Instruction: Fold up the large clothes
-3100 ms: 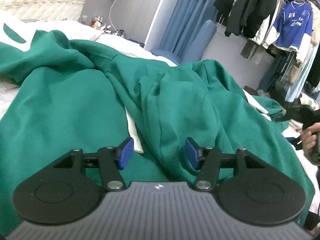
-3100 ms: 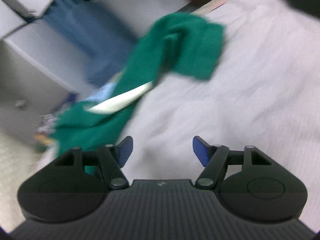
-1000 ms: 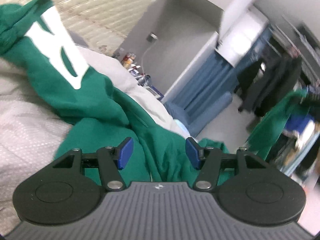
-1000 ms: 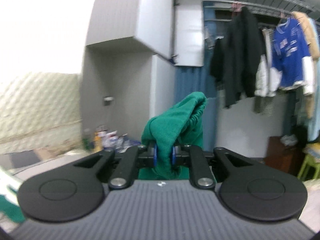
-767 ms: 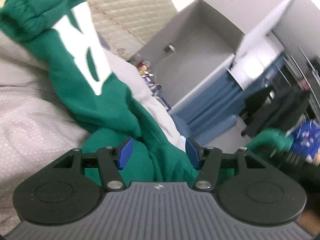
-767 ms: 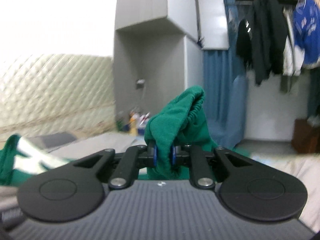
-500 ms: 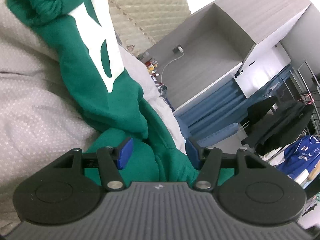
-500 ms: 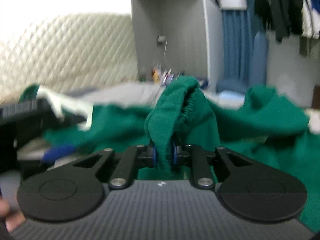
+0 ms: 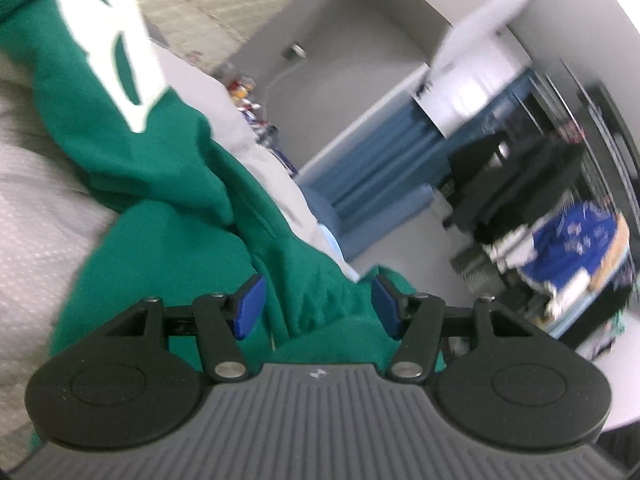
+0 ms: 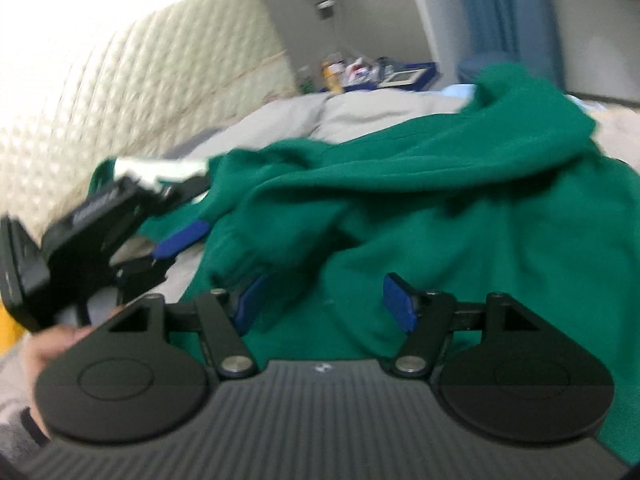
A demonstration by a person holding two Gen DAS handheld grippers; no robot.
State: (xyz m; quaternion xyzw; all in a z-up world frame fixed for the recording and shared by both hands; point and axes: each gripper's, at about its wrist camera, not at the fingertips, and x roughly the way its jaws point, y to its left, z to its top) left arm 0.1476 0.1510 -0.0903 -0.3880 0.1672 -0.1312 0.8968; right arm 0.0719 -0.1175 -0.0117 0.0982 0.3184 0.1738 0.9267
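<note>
Both views smeared by motion blur. White lettering [image 9: 116, 40] on the green sweatshirt [image 10: 460, 208] cut off at the frame edge, unreadable; bottles on the far bedside shelf [image 10: 360, 70] too blurred for labels. Sweatshirt heaped across the grey bed [image 9: 36, 208]. Right gripper [image 10: 322, 300] just sprung apart, jaws wide over a green fold, pads off the cloth. Left gripper [image 9: 316, 306] wide too, gripping nothing, poised over the fabric.

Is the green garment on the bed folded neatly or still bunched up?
Bunched up: the green garment lies in loose, uneven heaps across the bed, no flat, squared fold visible.
</note>
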